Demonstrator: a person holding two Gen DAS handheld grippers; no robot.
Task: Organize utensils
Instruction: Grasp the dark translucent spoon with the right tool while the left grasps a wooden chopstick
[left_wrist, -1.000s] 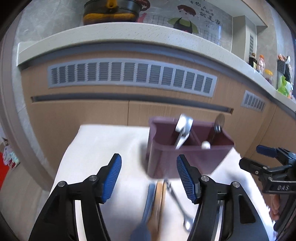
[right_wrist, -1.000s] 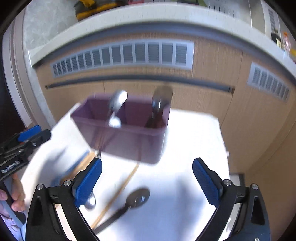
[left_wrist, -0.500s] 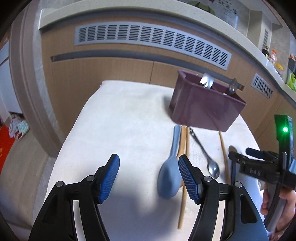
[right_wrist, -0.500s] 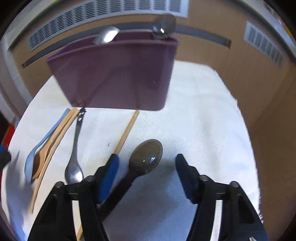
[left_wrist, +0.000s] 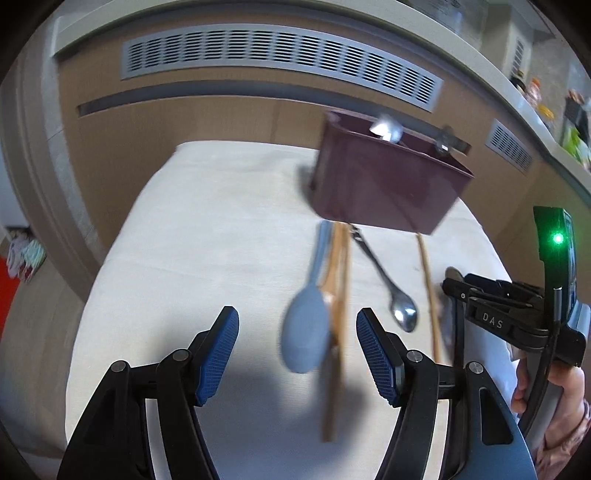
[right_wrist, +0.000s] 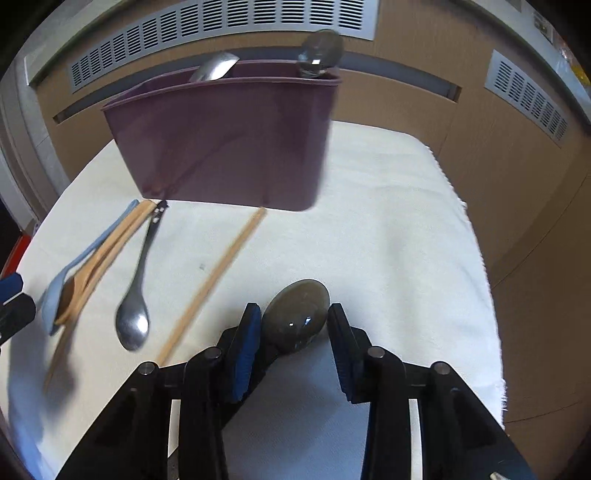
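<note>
A purple utensil holder (left_wrist: 388, 184) stands at the far side of the white cloth, with two metal utensils sticking out of it. In front of it lie a blue spoon (left_wrist: 304, 339), a wooden spoon and chopstick (left_wrist: 338, 295), a metal spoon (left_wrist: 404, 317) and another chopstick (left_wrist: 430, 295). My left gripper (left_wrist: 297, 354) is open, with the blue spoon's bowl between its fingers and clear of both pads. My right gripper (right_wrist: 293, 345) is closing around the bowl of a dark spoon (right_wrist: 297, 317). Its pads stand close beside the bowl, and I see no firm press.
The cloth-covered table (right_wrist: 406, 221) ends close on the right, and brown cabinet fronts with grey vents (left_wrist: 277, 51) stand behind it. A hand holds the right gripper's handle (left_wrist: 495, 314) beside a green light (left_wrist: 557, 238). The purple holder (right_wrist: 229, 136) stands just beyond the right gripper.
Both grippers have come down toward the cloth and tilted lower. The right jaws have narrowed from wide open to close around the dark spoon. The left gripper now straddles the blue spoon.
</note>
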